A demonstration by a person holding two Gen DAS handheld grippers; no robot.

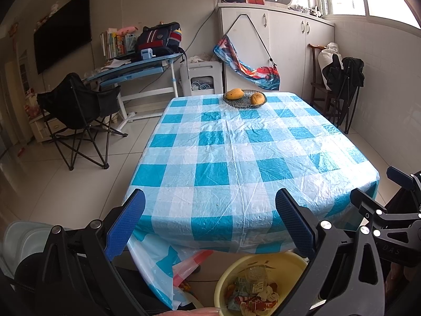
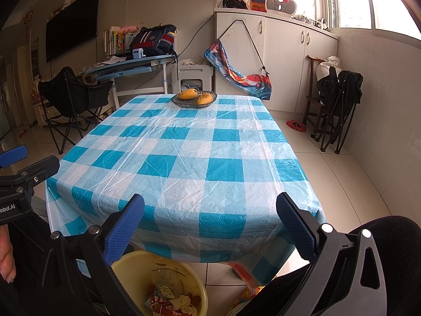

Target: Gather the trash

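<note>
Both tongs, left gripper [image 1: 208,221] and right gripper [image 2: 209,223], are gaping wide, carrying nothing; trash [image 2: 171,297] is sitting in the yellow basin [image 2: 131,263] at bottom, tablecloth [image 2: 184,158] seemingly looking cleared.

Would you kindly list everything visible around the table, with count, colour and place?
Table: one, blue-and-white checked plastic cover, centre.
Dish: one, dark glass, far end of the table.
Mangoes: two, yellow-orange, in the dish.
Bin: one, yellow, on the floor below the near table edge.
Trash: several pieces, mixed wrappers and a clear plastic container, inside the bin.
Folding chair: one, black, left of the table.
Desk: one, blue, far left, carrying a backpack.
Left gripper: one, blue pads, open, empty.
Right gripper: one, blue pads, open, empty.
</note>
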